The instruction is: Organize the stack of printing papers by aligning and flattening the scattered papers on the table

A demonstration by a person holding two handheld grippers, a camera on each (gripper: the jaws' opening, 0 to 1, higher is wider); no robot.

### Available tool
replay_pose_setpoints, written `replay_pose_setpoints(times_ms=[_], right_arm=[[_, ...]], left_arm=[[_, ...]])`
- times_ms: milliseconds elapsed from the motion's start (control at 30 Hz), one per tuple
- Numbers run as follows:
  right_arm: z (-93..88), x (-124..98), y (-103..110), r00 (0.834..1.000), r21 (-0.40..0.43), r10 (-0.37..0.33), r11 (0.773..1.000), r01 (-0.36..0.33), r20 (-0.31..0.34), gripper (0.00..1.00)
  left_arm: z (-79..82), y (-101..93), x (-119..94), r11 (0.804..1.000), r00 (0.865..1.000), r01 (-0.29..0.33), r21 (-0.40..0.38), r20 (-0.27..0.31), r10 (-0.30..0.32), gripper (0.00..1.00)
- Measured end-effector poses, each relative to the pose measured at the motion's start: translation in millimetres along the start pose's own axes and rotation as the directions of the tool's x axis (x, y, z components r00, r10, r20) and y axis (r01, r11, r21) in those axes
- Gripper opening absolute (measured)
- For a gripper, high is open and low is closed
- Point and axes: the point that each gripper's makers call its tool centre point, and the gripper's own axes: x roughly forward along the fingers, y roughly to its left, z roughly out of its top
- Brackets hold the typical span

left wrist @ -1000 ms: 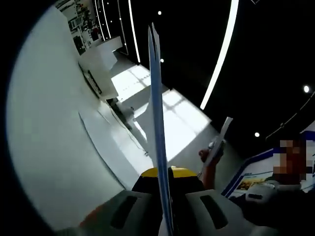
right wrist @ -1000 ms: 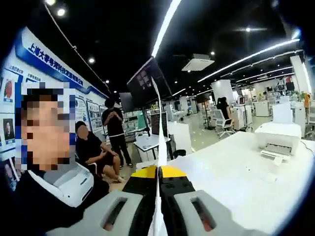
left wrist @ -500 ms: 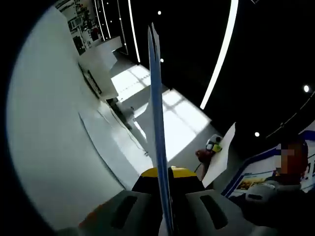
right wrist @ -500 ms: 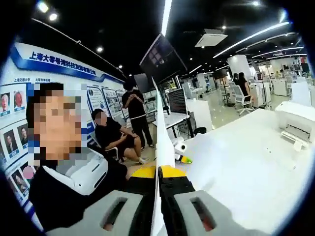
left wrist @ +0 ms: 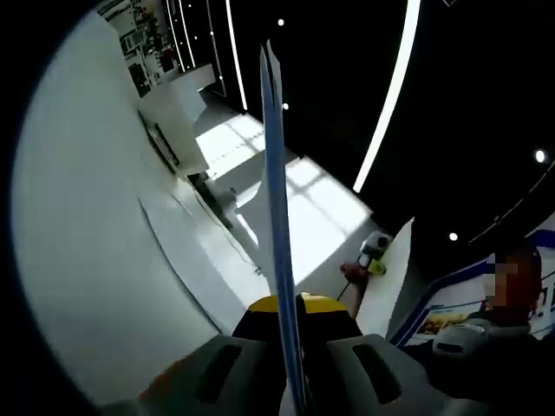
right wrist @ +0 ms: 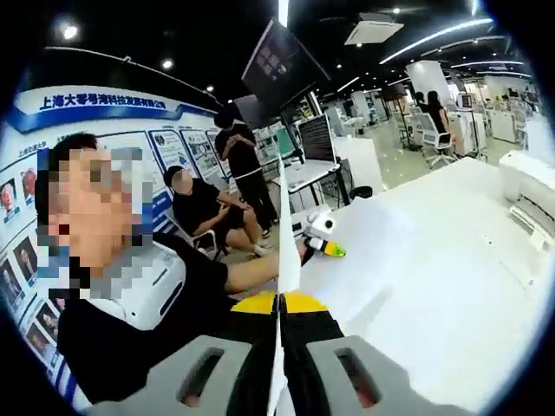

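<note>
Swinging toward 8 o'clock, the right gripper (right wrist: pixel 279 347) brings its thin white paper sheets (right wrist: pixel 286 243) nearer; both jaws stay clenched on paper, left gripper (left wrist: pixel 290 351) steady, alignment pending.

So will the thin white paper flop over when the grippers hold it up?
Probably only a little: the thin white paper stands edge-on and nearly straight, clamped in the left gripper. It looks light and bendy, so it would likely sag wherever the right gripper lets go.

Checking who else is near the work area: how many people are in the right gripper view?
3, maybe more hidden far back: the person in black at lower left, a seated person behind, and a standing person beside.
</note>
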Motion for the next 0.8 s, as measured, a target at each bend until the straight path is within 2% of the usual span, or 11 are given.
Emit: replay_pose_setpoints(times_ms=[167, 267, 467, 800], right_arm=[[-2.9, 5.6, -12.4, 0.999, 0.006, -0.007, 1.0, 0.007, -0.046, 0.0], [-8.2, 10.9, -28.3, 0.994, 0.021, -0.064, 0.998, 0.066, -0.085, 0.0], [-15.4, 22.2, -52.0, 0.983, 0.03, -0.11, 0.993, 0.116, -0.145, 0.0], [-17.5, 34.7, -76.3, 0.967, 0.014, -0.175, 0.983, 0.181, -0.184, 0.0]], left_arm=[[0.4, -0.3, -0.4, 1.0, 1.0, 0.001, 0.002, -0.001, -0.001, 0.06], [-0.7, -0.9, 0.3, 1.0, 1.0, -0.002, 0.003, -0.001, 0.002, 0.06], [-1.3, -0.5, 0.9, 1.0, 1.0, -0.006, 0.004, -0.003, 0.006, 0.06], [1.1, 1.7, -0.5, 1.0, 1.0, -0.004, 0.003, -0.002, 0.004, 0.06]])
